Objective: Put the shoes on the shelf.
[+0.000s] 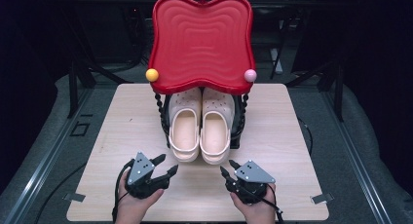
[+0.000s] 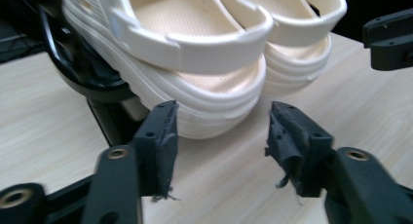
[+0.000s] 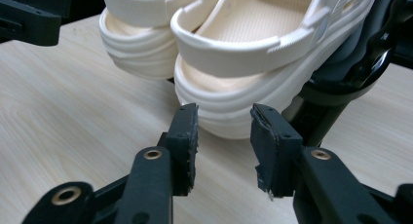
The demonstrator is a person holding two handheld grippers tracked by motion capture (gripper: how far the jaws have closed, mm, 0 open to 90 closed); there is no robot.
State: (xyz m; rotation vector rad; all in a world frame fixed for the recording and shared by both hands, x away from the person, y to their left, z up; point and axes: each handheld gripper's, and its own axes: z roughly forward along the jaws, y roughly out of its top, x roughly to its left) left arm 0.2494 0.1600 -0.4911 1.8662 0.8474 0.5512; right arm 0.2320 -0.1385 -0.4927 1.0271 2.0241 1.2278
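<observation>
Two cream perforated clogs [image 1: 199, 124] with heel straps sit side by side under a red tray [image 1: 201, 41]; left gripper [image 1: 166, 166] and right gripper [image 1: 225, 168] gape, empty-jawed.

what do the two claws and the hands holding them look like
Both the left claw and right claw are black with two jaws, worn dark pads, brass-coloured rivets, a grey three-cornered plate on top and a black cable. The hands are bare, no sleeves visible.

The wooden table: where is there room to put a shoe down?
The light wooden table lies bare left and right of the black rack holding two cream clogs. The front middle is crowded by the left gripper and right gripper. The red wavy tray covers the back.
</observation>
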